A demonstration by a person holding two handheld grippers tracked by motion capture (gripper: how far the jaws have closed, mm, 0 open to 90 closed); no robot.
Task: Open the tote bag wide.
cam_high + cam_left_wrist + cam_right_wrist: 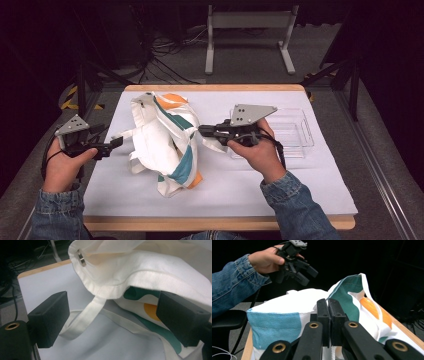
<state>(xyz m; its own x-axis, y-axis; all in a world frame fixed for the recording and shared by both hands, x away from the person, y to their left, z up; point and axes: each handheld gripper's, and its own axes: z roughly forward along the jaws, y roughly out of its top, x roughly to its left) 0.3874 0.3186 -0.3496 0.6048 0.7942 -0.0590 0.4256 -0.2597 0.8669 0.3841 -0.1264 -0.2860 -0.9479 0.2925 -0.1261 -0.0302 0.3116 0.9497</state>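
Observation:
A white cloth tote bag (165,142) with teal, orange and blue patches lies crumpled in the middle of the table. My right gripper (203,130) comes in from the right and is shut on the bag's right edge; in the right gripper view its jaws (328,303) are pressed together with the white fabric (294,302) pinched between them. My left gripper (118,142) is open at the bag's left side. In the left gripper view a white strap (82,320) lies between its spread jaws, beneath the bag's rim (150,267), which bears a metal snap (81,258).
A clear plastic tray (300,131) stands on the white table cover (280,185) just behind my right hand. The table's wooden edge (215,87) runs along the back. Cables and a white frame (250,22) are on the floor beyond.

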